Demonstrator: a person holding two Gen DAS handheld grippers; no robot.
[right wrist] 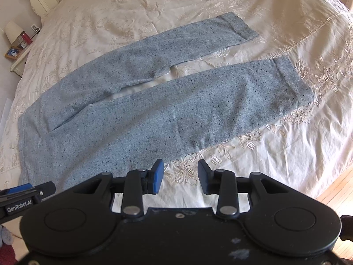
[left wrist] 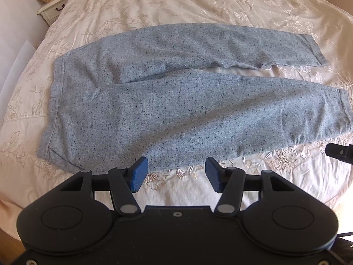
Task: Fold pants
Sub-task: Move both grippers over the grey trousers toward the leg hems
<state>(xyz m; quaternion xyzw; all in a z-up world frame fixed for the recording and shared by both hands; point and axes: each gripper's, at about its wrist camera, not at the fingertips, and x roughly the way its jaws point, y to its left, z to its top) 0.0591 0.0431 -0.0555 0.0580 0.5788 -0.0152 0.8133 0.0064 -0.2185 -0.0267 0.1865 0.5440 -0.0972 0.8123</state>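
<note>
Grey speckled pants (left wrist: 176, 101) lie flat on the bed (left wrist: 154, 2), legs to the right w/ a gap btwn them. Left gripper (left wrist: 174, 175) and right gripper (right wrist: 181, 176) both wide open, holding nothing, at the near edge.

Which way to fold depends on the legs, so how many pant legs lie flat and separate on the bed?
2. The near leg lies just ahead of both grippers; the far leg lies beyond it, a gap of bedspread between them. Nothing seems hidden.

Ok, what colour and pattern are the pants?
Light grey-blue pants, flecked with dark specks; clearest in the left wrist view.
</note>
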